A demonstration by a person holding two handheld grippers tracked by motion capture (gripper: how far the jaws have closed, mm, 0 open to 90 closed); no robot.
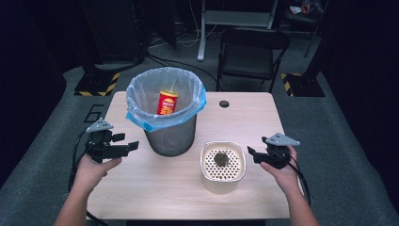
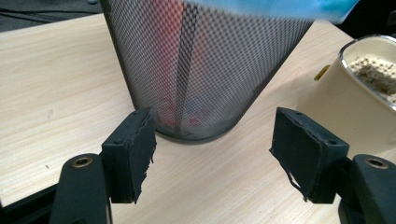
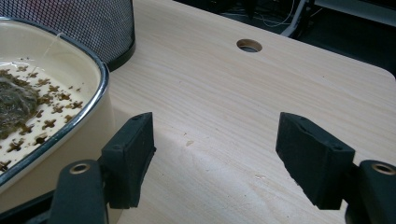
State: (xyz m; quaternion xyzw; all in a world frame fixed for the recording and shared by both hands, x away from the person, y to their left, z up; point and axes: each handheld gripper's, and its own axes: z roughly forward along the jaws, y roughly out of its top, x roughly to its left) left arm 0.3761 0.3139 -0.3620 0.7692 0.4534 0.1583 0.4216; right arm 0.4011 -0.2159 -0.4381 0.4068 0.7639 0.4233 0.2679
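Mesh bin (image 1: 170, 127) directly ahead of left claw (image 2: 212, 154), blocking reach; cream strainer tub (image 1: 223, 167) just beside right claw (image 3: 215, 158). Both claws apart, empty, over table (image 1: 155, 188).

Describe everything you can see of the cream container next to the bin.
The cream container is a squarish tub with rounded corners and a shiny metal rim, looking like plastic or enamel. Inside sits a pale insert pierced with small cross-shaped holes, flecked with dark bits, and a dark wet-looking clump lies on it. It stands upright on the wooden table, just right of the mesh bin, apart from it. The right gripper hovers beside it, jaws open, not touching.
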